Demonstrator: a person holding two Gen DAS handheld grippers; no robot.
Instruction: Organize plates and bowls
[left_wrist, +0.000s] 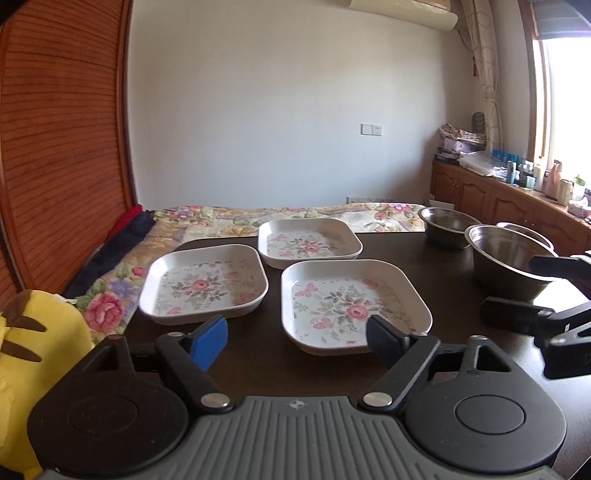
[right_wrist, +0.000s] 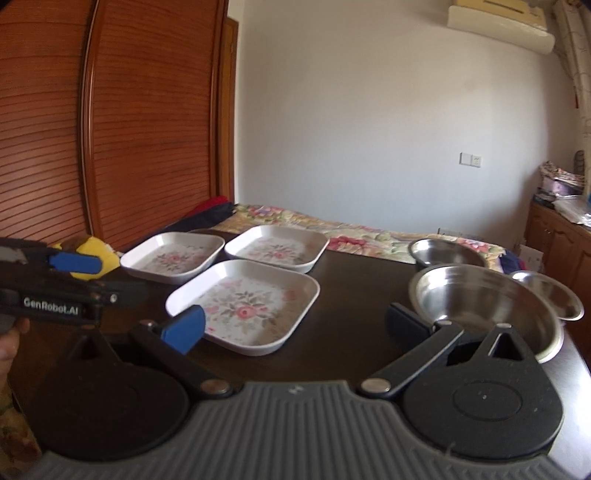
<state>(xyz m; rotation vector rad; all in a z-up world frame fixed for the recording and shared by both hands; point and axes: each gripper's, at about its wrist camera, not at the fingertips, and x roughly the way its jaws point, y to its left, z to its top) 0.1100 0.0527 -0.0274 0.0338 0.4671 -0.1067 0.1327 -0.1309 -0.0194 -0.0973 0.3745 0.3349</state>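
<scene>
Both the left gripper (left_wrist: 297, 341) and right gripper (right_wrist: 295, 326) hover wide open and empty over a dark table (left_wrist: 454, 266) beside a floral bedspread (left_wrist: 221, 216) — three floral plates (left_wrist: 352, 304) ahead, steel bowls (right_wrist: 484, 310) just right.

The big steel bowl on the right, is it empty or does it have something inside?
Empty. The big steel bowl shows only bare, shiny metal inside; the right wrist view looks straight down into it.
</scene>
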